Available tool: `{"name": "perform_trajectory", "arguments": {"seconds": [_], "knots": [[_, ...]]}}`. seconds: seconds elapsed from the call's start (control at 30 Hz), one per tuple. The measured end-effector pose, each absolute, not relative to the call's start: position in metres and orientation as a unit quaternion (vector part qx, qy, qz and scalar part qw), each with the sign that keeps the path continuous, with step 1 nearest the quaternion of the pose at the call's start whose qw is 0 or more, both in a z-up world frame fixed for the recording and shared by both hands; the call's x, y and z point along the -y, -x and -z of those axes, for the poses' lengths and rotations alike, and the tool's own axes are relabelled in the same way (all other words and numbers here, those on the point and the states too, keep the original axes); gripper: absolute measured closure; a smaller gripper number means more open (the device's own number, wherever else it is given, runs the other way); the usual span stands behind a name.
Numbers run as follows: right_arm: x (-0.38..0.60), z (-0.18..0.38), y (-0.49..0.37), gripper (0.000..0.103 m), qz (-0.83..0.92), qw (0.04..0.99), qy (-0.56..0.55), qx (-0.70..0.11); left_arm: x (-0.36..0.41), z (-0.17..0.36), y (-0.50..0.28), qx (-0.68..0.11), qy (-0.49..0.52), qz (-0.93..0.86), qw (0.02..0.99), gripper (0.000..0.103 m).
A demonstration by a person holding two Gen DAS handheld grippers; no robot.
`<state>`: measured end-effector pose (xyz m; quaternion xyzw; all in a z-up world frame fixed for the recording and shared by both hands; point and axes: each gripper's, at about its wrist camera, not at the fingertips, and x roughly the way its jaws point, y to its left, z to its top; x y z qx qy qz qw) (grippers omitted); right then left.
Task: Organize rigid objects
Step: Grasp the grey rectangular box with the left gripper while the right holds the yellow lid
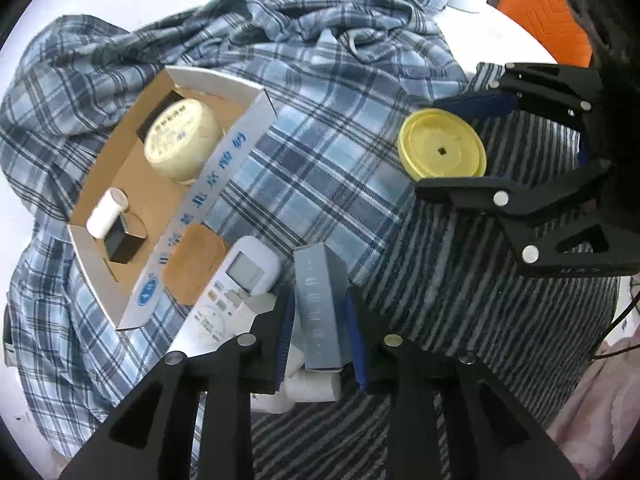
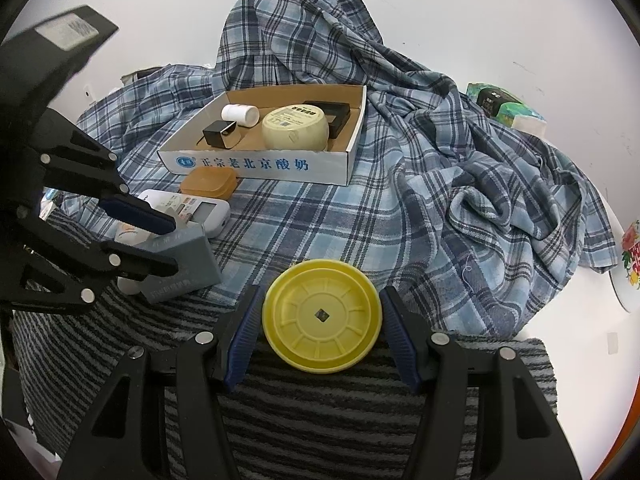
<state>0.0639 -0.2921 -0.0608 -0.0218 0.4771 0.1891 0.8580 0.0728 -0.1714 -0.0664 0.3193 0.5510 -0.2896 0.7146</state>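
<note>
Left wrist view: my left gripper [image 1: 320, 336] straddles the grey box [image 1: 320, 304], which lies on the striped cloth [image 1: 460, 320]. Blue pads sit either side of it with a thin gap each side, so jaws slightly parted, not pressing on it. White remote [image 1: 236, 284] lies just left of the box, touching my left finger. White bottle [image 1: 308, 388] lies under the box end, partly hidden. Orange container [image 1: 194, 268] is wedged between remote and cardboard tray [image 1: 224, 168]. Tray sits on the plaid shirt [image 1: 340, 140] and holds a cream round tub [image 1: 182, 142], a white tube [image 1: 106, 210] and a black cube [image 1: 122, 246]. Upper right, my right gripper [image 1: 444, 136] brackets the yellow lid [image 1: 442, 148].

Right wrist view: my right gripper [image 2: 320, 316] is about half open with the yellow lid [image 2: 322, 316] between the pads, lying flat where shirt meets striped cloth [image 2: 320, 412]. Small gaps show on both sides, so no grip that I can see. At left, my left gripper [image 2: 170, 244] points down over the grey box [image 2: 184, 268], remote [image 2: 192, 212] just behind it, orange container [image 2: 208, 184] against the tray front. Tray [image 2: 256, 166] is well behind the lid, with the same tub [image 2: 296, 126], tube [image 2: 240, 114] and cube [image 2: 220, 134], plus a black flat box [image 2: 332, 114] behind the tub.
</note>
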Motion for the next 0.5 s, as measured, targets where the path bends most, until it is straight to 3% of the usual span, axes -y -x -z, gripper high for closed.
{"name": "perform_trajectory", "arguments": {"seconds": [0.2,0.27,0.5], "knots": [[0.293,0.061,-0.064,0.045,-0.189,0.859,0.02,-0.475,0.175,0.083,-0.082,-0.581,-0.303,0.294,0.696,0.075],[0.293,0.061,-0.064,0.045,-0.188,0.859,0.019,-0.476,0.174,0.088,-0.083,-0.586,-0.291,0.293,0.697,0.082],[0.299,0.056,-0.062,0.045,-0.177,0.865,0.017,-0.469,0.158,0.051,-0.063,-0.497,-0.249,0.27,0.786,0.083]]}}
